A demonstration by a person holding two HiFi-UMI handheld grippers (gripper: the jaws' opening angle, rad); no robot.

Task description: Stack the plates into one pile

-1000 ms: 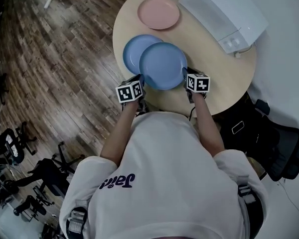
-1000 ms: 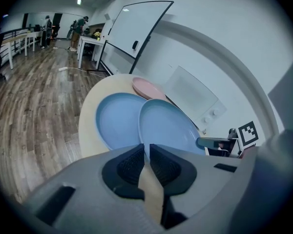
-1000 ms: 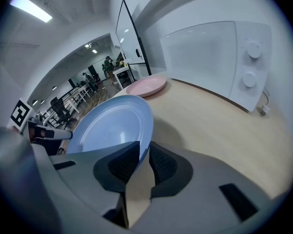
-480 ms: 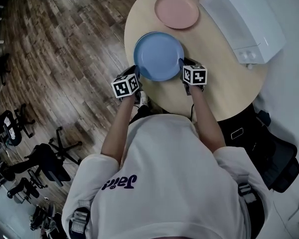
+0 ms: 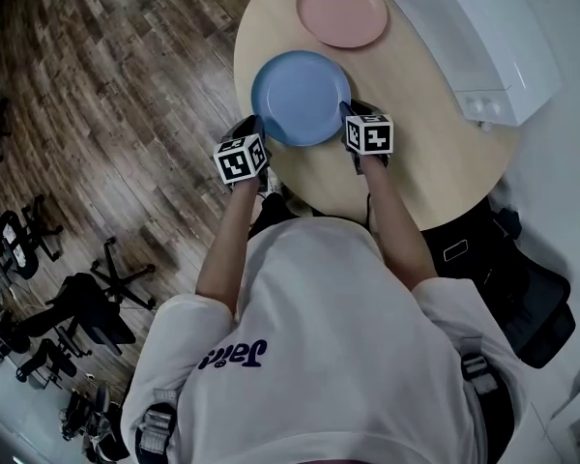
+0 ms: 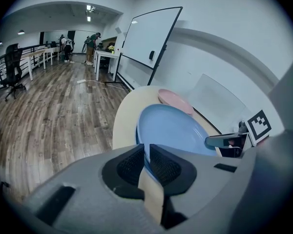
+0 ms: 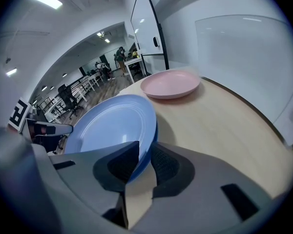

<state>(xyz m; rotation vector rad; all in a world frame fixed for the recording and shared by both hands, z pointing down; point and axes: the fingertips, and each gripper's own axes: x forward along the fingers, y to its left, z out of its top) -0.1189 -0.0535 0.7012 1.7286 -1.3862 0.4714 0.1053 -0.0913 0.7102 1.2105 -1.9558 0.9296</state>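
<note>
Blue round plate [image 5: 300,98] sits on a second blue plate [image 6: 137,130]; our left hand-held gripper [image 5: 255,129] clamps its rim, right hand-held gripper [image 5: 350,114] just loosening round it. Far pink round plate [image 5: 341,10]: unstacked.

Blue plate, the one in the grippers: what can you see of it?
The blue plate is round, smooth, plastic-looking, with a raised rim, and empty. It lies flat atop a second blue plate on the round wooden table. The left gripper and right gripper pinch its opposite edges; the right jaws have just opened slightly.

No legible txt; shirt print [image 5: 230,353] unclear.
</note>
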